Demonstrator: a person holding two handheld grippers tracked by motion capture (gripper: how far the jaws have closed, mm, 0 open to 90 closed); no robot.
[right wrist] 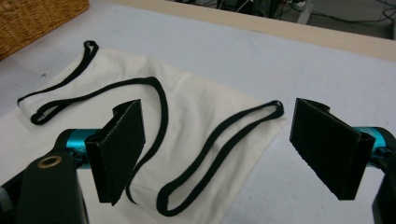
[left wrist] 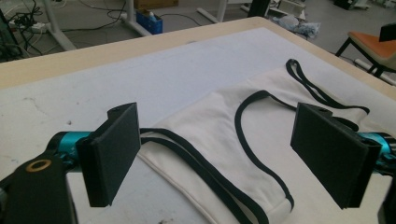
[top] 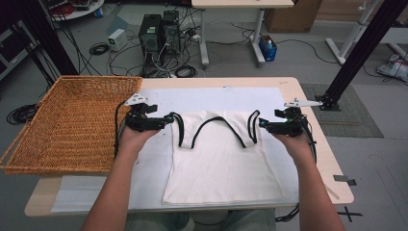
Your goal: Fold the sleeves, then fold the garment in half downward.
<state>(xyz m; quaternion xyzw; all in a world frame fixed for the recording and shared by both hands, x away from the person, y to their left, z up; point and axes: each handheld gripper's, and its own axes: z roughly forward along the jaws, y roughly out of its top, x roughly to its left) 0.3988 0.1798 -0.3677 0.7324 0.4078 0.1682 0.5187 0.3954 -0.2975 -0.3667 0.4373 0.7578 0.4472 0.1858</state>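
Observation:
A white tank top (top: 221, 163) with black trim lies flat on the white sheet (top: 192, 98), its straps toward the far side. My left gripper (top: 169, 119) hovers just outside the top's left strap (top: 179, 130), and my right gripper (top: 262, 123) sits just outside the right strap (top: 253, 129). In the left gripper view the jaws (left wrist: 217, 121) stand wide apart above the strap (left wrist: 201, 163), touching nothing. The right gripper view shows the same: open jaws (right wrist: 217, 116) over the looped black strap (right wrist: 219, 154) and the white fabric (right wrist: 196, 102).
A large wicker basket (top: 72, 125) takes up the table's left end, close to my left hand. The wooden table's edge (top: 308, 101) lies just right of my right gripper. Computer towers (top: 159, 33) and cables sit on the floor beyond.

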